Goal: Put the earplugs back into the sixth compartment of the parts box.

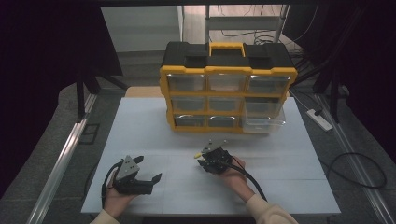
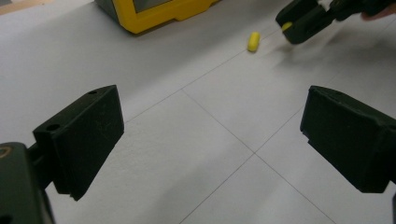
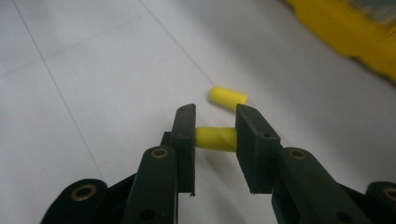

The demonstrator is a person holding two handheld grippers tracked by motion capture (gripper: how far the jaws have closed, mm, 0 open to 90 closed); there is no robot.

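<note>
My right gripper (image 3: 215, 119) is shut on a small yellow foam cylinder (image 3: 215, 138), pinched end to end between its jaws just above the white table (image 1: 140, 126). A second yellow cylinder (image 3: 228, 98) lies loose on the table just past the jaw tips; it also appears in the left gripper view (image 2: 253, 41), a little left of the right gripper (image 2: 299, 21). From above, the right gripper (image 1: 201, 159) is at mid-table, in front of the yellow-and-black drawer organiser (image 1: 228, 70). My left gripper (image 1: 148, 169) rests near the front left, jaws wide open (image 2: 210, 140) and empty.
The organiser's lower right clear drawer (image 1: 264, 122) is pulled out over the table. A white power strip (image 1: 320, 119) and cables lie on the floor to the right. A metal rail (image 1: 60, 163) runs along the table's left side.
</note>
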